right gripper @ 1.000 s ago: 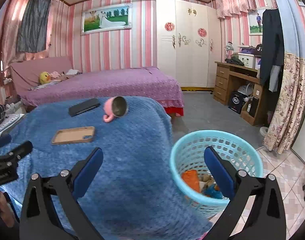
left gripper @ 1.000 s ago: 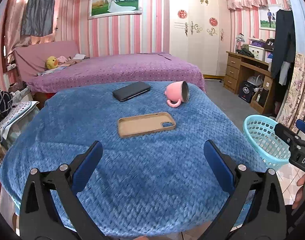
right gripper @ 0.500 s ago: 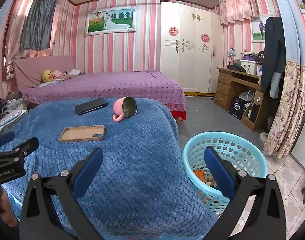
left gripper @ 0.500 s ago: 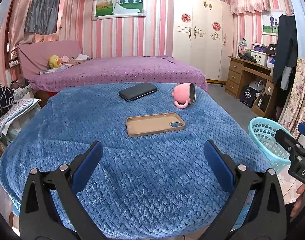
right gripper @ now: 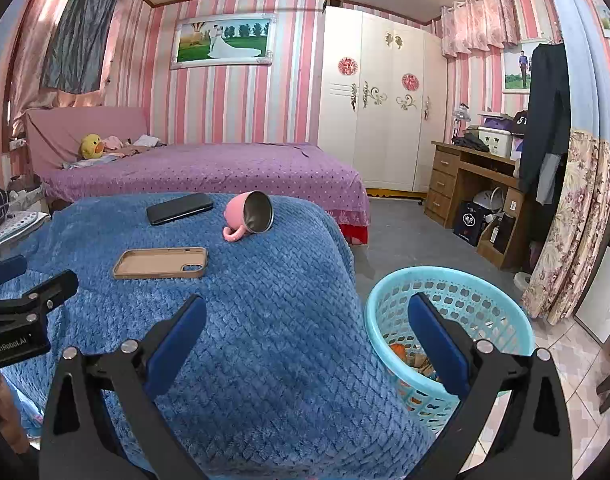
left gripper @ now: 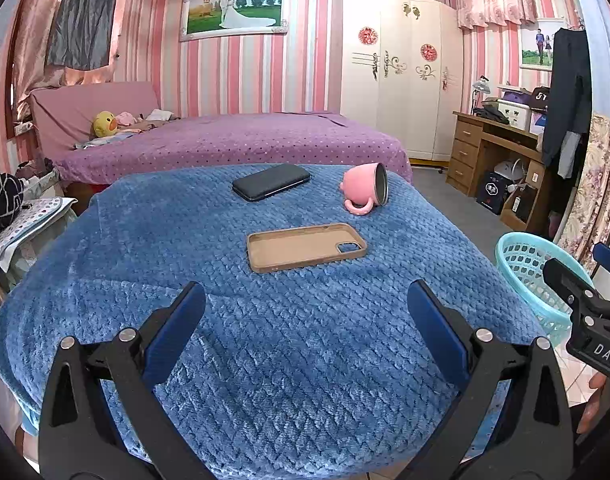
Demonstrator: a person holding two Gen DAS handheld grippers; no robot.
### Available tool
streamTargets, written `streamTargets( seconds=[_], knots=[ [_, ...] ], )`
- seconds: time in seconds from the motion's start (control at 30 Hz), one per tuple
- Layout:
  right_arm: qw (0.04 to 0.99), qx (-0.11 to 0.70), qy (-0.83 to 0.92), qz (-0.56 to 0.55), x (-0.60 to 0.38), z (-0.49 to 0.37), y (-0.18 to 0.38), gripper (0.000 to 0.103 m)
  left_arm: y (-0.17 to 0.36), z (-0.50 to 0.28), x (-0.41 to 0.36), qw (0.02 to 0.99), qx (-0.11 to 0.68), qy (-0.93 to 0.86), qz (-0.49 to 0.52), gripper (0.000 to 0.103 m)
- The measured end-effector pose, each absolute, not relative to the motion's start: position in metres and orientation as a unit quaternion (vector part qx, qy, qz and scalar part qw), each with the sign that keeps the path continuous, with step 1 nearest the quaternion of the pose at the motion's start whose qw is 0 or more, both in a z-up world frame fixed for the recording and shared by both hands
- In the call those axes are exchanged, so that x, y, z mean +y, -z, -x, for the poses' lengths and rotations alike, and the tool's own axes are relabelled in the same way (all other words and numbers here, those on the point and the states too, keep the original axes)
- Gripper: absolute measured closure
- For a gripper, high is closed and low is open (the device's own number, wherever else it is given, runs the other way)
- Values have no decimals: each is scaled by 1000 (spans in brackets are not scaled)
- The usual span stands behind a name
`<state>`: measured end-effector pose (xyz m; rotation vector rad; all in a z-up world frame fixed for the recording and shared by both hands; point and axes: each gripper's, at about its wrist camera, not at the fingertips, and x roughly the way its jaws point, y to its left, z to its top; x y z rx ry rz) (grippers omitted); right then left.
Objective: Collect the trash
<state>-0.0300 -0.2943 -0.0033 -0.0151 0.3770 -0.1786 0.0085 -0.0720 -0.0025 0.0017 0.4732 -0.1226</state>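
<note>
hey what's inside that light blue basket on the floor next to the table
In the right wrist view, the light blue basket holds a small pile at the bottom: something orange plus tan scraps. The right tool's finger covers part of it, and the near wall hides the rest.

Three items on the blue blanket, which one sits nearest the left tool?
The tan phone case. It lies in the middle of the blanket, directly ahead of the open left tool; the black phone and the tipped pink mug lie beyond it at the far edge.

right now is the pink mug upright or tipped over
Tipped over: the pink mug lies on its side on the blue blanket, mouth facing sideways.
</note>
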Motion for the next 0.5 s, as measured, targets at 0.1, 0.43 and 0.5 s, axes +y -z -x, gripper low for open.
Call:
streamTargets(
  seconds=[0.1, 0.43, 0.5],
  knots=[
    [978, 187, 91, 9, -294, 30, 3, 5, 3, -8, -74, 970, 234, 64, -1, 5],
    [978, 182, 100, 6, -300, 32, 4, 5, 3, -6, -81, 972, 226, 69, -9, 5],
    [978, 183, 101, 5, -300, 32, 4, 5, 3, -5, -81, 972, 224, 69, -9, 5]
  ],
)
